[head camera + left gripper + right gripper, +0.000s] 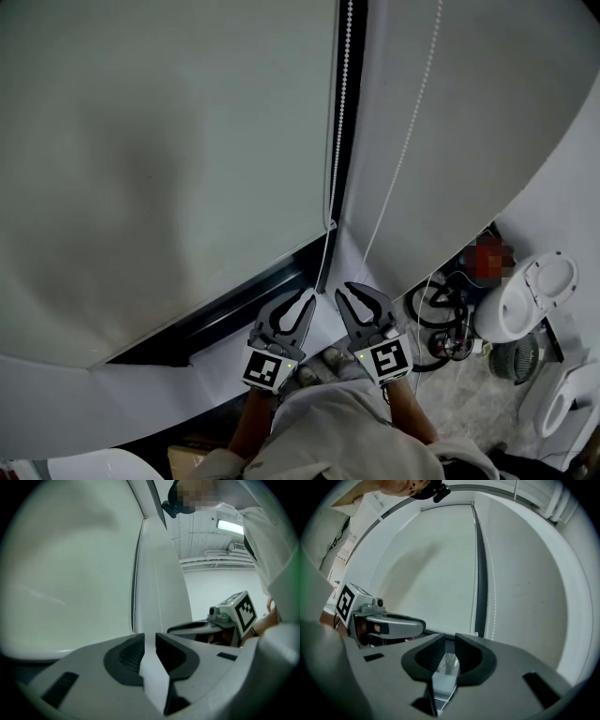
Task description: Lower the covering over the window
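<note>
blind: roller blind point(169, 159) covers the left of the wall. Its bottom edge is already down near the dark window frame point(234, 305), so imo not much travel left.
chain: bead chain point(339, 112) hangs just right of the blind, w/ its other run further right. Both runs come down to the grippers.
L: left gripper point(298, 307) is held level, jaws drawn close w/ only a thin slit. Prob nipping the left run, tho no beads show in the slit in its own view.
R: right gripper point(364, 300) sits just beside it, pads pinched on the right run. Thin cord shows betw them.
risk 1: beads slip thru a light pinch, so the pull does nothing.
risk 2: hauling the wrong run sends the blind back up.
risk 3: pulling sideways instead of straight down could pop the chain off its wheel up top.
</note>
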Action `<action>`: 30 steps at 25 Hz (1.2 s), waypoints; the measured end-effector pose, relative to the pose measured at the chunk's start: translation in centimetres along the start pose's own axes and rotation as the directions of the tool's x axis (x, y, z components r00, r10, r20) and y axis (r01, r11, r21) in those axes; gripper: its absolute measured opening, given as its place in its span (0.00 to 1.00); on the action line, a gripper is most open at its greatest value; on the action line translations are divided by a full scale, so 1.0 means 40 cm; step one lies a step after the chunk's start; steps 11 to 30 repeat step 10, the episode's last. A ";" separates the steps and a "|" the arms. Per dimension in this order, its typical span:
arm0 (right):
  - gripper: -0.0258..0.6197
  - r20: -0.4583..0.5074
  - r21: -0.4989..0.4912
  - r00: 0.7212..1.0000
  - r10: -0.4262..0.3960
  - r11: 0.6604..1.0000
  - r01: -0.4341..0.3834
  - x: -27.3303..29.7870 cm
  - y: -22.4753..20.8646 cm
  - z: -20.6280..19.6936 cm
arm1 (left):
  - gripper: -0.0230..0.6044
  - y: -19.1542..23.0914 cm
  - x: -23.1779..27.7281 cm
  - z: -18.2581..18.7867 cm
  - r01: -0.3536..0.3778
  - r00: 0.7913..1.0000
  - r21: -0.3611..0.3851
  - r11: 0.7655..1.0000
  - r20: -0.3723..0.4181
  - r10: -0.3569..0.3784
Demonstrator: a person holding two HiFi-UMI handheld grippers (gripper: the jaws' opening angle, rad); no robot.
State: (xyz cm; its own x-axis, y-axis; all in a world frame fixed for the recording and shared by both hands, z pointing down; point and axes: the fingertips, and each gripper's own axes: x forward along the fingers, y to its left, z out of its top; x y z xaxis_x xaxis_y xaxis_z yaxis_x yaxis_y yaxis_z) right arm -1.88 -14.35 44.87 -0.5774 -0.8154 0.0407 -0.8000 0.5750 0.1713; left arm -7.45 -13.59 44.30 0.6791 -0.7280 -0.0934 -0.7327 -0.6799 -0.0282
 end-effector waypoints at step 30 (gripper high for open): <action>0.13 -0.008 -0.010 1.000 -0.004 1.000 0.004 -0.002 0.001 -0.004 | 0.14 -0.003 0.002 -0.002 0.008 1.000 0.000 1.000 0.001 -0.008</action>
